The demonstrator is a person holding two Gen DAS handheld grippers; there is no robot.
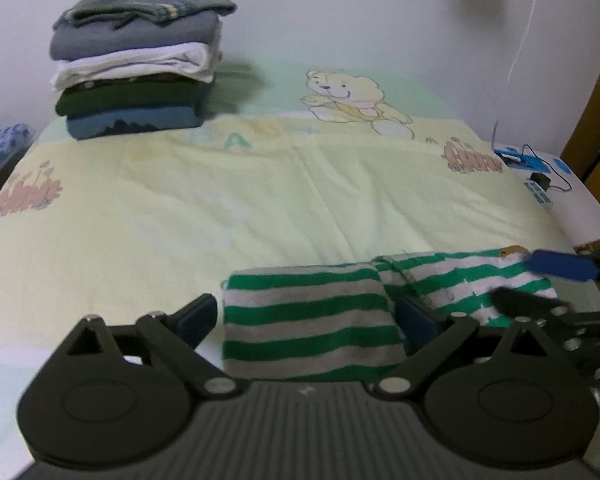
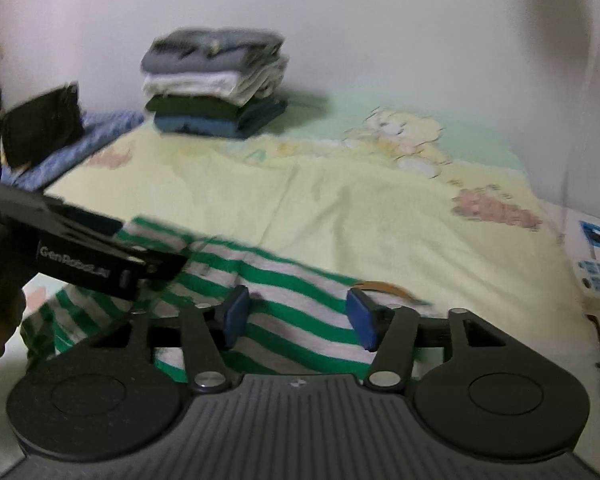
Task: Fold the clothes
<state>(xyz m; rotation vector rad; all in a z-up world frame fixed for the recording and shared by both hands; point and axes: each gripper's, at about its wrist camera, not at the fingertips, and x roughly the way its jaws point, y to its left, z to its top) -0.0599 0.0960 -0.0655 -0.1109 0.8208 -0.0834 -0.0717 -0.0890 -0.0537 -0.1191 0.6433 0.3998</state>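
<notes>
Striped green-and-grey garment (image 1: 312,320) lies at the near edge of the blanket (image 1: 260,200), right under both my tools. Left gripper (image 1: 306,316) is spread, fingers either side of a folded-over flap of the stripes, not pinching. Right gripper (image 2: 300,316) is also spread over the cloth, near a tan patch or tag at the garment's edge; that view is motion-blurred, so whether a pad grazes the fabric I can't say.

Progress, judging by how things lie: stack (image 1: 140,64) of folded clothes sits at the far-left corner of the blanket, against the wall — grey knit on top, then grey, white, dark green, blue. Those pieces lie folded. The striped one looks partly folded: one section doubled over, the rest spread toward the right and rumpled. It still needs squaring up and probably a place on the stack.

Writing: "GenRobot.AI", roughly, on the left tool's body as seen from the right camera; last letters are soft. Faint letters on the blanket near the bear print (image 1: 352,100), likely "BABY". Blue boxes (image 1: 528,160) off the blanket's right edge carry print too small to read.
</notes>
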